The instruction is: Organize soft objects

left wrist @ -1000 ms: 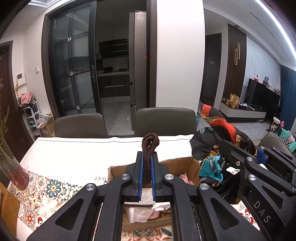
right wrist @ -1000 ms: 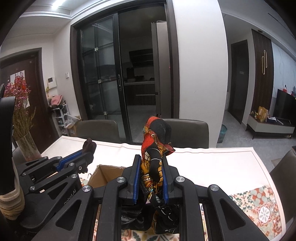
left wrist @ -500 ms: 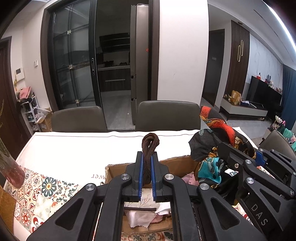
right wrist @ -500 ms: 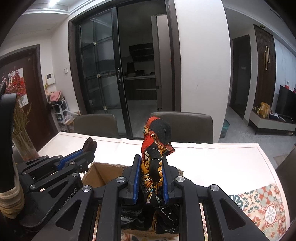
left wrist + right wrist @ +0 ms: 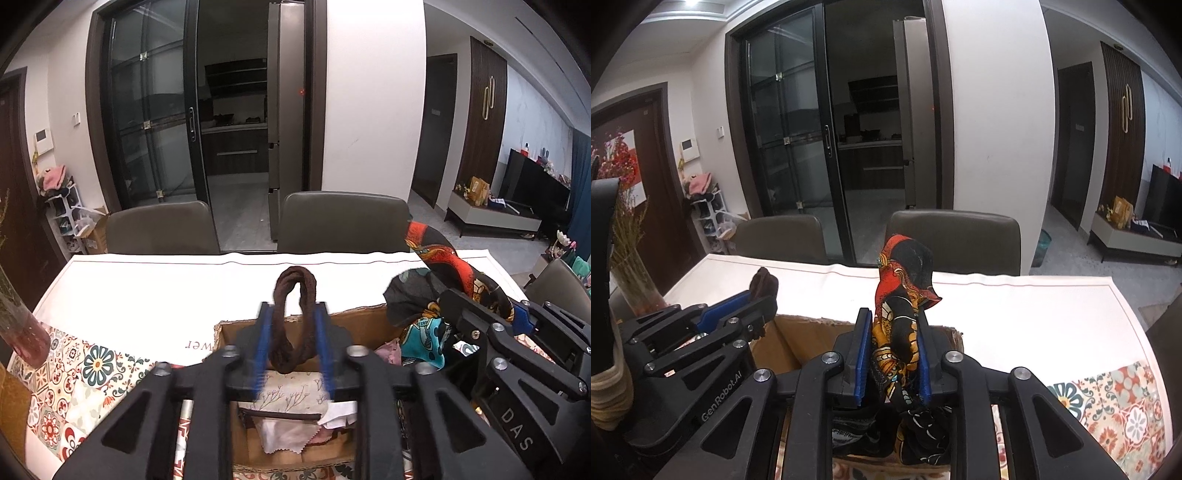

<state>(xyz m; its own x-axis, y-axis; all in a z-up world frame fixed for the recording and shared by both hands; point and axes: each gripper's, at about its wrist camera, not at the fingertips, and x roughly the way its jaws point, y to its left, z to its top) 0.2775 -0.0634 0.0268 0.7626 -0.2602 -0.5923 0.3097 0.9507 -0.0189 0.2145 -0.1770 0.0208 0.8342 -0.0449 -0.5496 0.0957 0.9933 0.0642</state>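
My left gripper (image 5: 294,314) hangs over an open cardboard box (image 5: 369,319). Its jaws have spread apart, and a brown fabric loop (image 5: 293,325) sits loosely between the blue pads. My right gripper (image 5: 893,321) is partly open around a red, black and orange patterned scarf (image 5: 903,288), which stands up between the pads and hangs down below them. The scarf also shows in the left wrist view (image 5: 439,266), over the box's right end. The box holds a white floral cloth (image 5: 291,398) and pink fabric (image 5: 388,350).
The box stands on a table with a white runner (image 5: 166,295) and a patterned mat (image 5: 74,384). A glass vase (image 5: 18,325) with dried stems stands at the table's left edge. Two grey chairs (image 5: 343,221) face the far side.
My left gripper's jaws have opened, and the brown loop, pinched tight before, now sits loose between them. The right gripper's jaws have also widened around the scarf. Both grippers have moved slightly forward.
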